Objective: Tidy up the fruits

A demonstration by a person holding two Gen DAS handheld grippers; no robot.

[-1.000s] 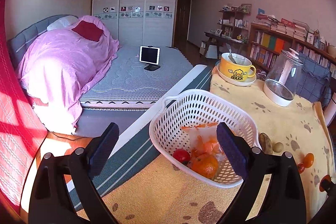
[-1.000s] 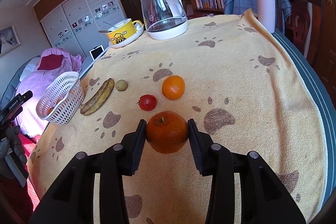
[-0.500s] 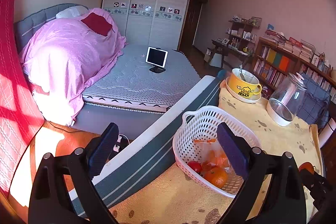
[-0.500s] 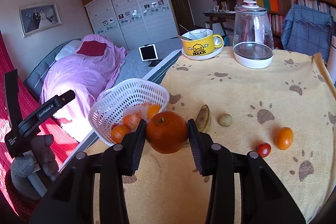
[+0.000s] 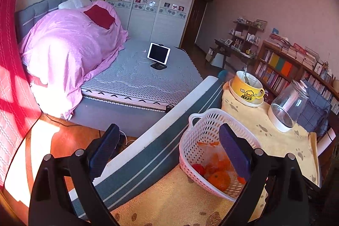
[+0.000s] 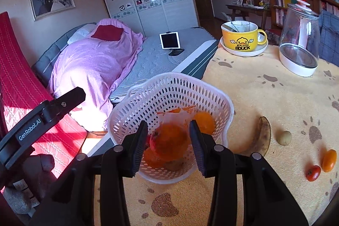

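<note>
In the right wrist view, a blurred orange (image 6: 169, 142) is being seen between the jaws of the right gripper (image 6: 168, 146), over the open mouth of the white perforated plastic basket (image 6: 169, 90); the jaws are standing apart and whether the pads are touching its skin cannot be told. Other round orange fruits in the basket are being half hidden by the black ribbed jaws and by a crumpled clear wrapper. At lower right of that frame, a browned curved banana (image 6: 261, 137), a small dull potato-like ball (image 6: 284, 137), an oval orange fruit (image 6: 329, 160) and a red tomato (image 6: 313, 173) are lying on the paw-print towel (image 6: 264, 94) that is covering the bench. The left gripper (image 5: 167, 151) is being held with jaws wide apart and nothing between them; in the left wrist view its right-hand jaw is cutting off part of the basket, which is sitting in the lower right of that frame. A yellow duck-printed mug (image 6: 241, 39) and a glass kettle (image 6: 300, 39) are standing towards the upper right.
</note>
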